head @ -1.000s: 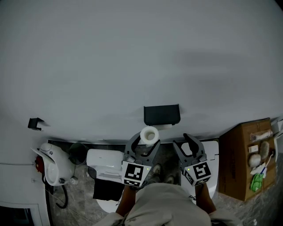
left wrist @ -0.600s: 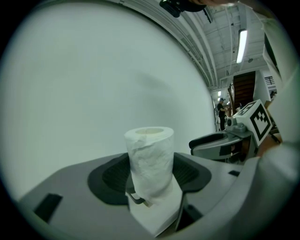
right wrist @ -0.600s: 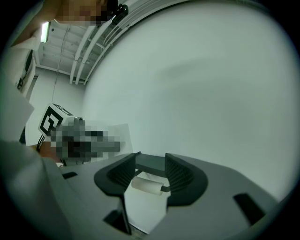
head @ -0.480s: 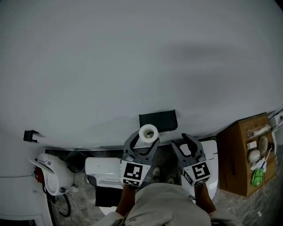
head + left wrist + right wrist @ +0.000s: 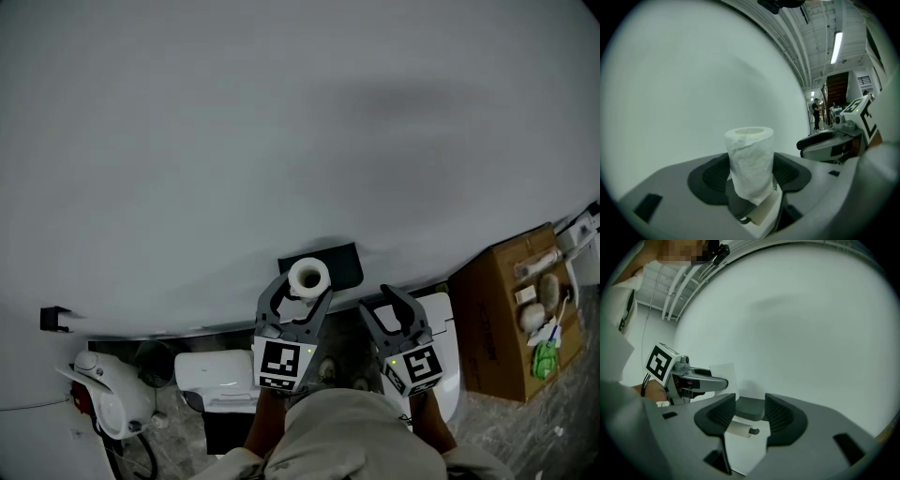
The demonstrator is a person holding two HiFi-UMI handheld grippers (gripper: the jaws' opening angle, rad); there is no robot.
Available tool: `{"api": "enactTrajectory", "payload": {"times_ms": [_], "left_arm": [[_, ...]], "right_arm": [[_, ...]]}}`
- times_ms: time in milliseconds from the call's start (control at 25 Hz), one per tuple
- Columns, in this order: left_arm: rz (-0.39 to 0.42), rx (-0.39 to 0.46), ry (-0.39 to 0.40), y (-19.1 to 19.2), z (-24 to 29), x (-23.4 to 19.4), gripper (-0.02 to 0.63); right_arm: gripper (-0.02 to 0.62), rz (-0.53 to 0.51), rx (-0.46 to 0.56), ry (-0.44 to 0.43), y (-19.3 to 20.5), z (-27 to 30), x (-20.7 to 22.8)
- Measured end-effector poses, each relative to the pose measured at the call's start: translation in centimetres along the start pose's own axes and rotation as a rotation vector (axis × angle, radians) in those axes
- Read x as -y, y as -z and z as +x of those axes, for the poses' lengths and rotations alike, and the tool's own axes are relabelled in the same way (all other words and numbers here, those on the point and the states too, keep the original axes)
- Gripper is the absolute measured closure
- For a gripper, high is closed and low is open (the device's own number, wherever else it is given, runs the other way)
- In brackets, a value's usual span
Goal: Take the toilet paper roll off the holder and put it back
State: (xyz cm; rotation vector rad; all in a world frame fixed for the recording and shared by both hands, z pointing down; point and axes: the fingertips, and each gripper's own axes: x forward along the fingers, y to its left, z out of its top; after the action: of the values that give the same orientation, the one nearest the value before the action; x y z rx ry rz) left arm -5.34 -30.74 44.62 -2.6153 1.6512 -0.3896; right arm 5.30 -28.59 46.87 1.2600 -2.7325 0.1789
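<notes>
In the head view my left gripper (image 5: 302, 298) is shut on the white toilet paper roll (image 5: 308, 277), with the core's open end facing up. The roll sits just in front of the black holder (image 5: 339, 261) on the grey wall. The left gripper view shows the roll (image 5: 750, 161) upright between the pads of my left gripper (image 5: 751, 177). My right gripper (image 5: 386, 305) is just right of it, open and empty. Through the gap of my right gripper (image 5: 749, 414) I see the holder's dark lid (image 5: 750, 407) and its pale spindle (image 5: 739, 430).
A white toilet (image 5: 217, 373) and a white floor unit (image 5: 105, 384) stand below left. A cardboard box (image 5: 492, 323) with small items stands at the right. A small black hook (image 5: 53, 319) is on the wall at far left. The person's sleeves fill the bottom edge.
My left gripper has carried the roll nearer to the holder, so the roll now overlaps its front. The right gripper has shifted a little toward the wall alongside it.
</notes>
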Motion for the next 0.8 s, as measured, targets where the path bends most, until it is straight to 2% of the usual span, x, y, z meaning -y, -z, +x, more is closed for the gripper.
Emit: {"api": "enactTrajectory", "payload": {"times_ms": [280,800], "left_arm": [[0.011,-0.025,0.016,0.5,1.9,-0.3,0.318],[0.013,-0.061,0.019,1.7,3.4,-0.2,0.316]], "right_arm": [[0.4,0.001,-0.009,0.037,0.1,-0.2,0.8],[0.4,-0.004,-0.026,0.038,0.1,-0.3,0.1]]}}
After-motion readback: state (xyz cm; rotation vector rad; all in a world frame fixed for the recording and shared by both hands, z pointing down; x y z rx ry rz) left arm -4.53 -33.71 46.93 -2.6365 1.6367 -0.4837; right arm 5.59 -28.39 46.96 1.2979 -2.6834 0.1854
